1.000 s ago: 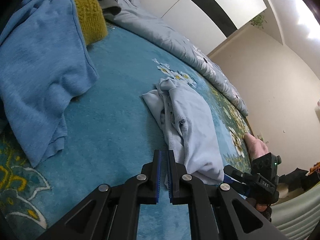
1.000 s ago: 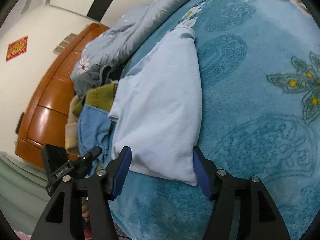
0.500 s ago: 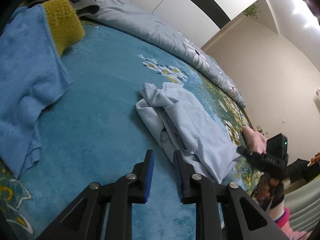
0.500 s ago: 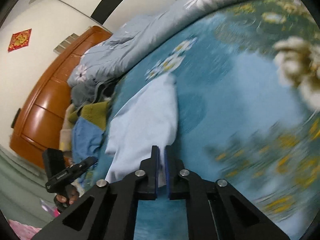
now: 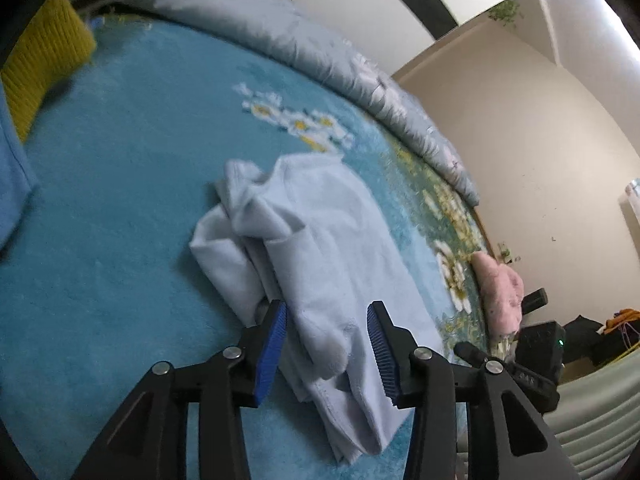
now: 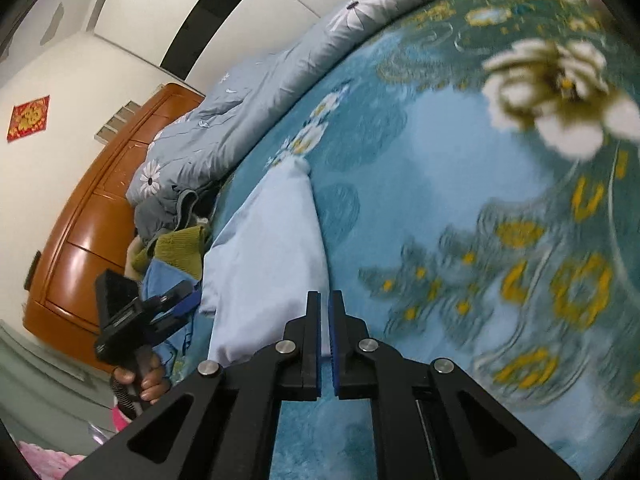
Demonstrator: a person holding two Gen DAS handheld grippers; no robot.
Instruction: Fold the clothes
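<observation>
left wrist view: pale blue garment (image 5: 332, 240) lies half folded on the teal flowered blanket (image 5: 120, 200), bunched and rumpled at its far end, smoother along the long fold toward the camera.
garment, right wrist view: same pale blue garment (image 6: 272, 248) runs as a long narrow strip away from the camera, its near corner just left of the closed fingers.
left tool: left tool (image 5: 327, 344) stands wide open, blue pads on either side of the garment's near folded edge; cloth sits between the pads, not pinched.
right tool: right tool (image 6: 325, 332) has its fingers drawn almost together with only a thin slit between them; nothing is held, blanket shows through the gap.
beside the garment: a blue cloth (image 6: 160, 284) and a mustard knit (image 6: 180, 248) lie piled to the left, near the wooden headboard (image 6: 92, 216).
far edge: a grey daisy-print duvet (image 5: 256, 28) lies along the blanket's far side.
bed corner: a pink fuzzy item (image 5: 500, 292) rests near the wall.
</observation>
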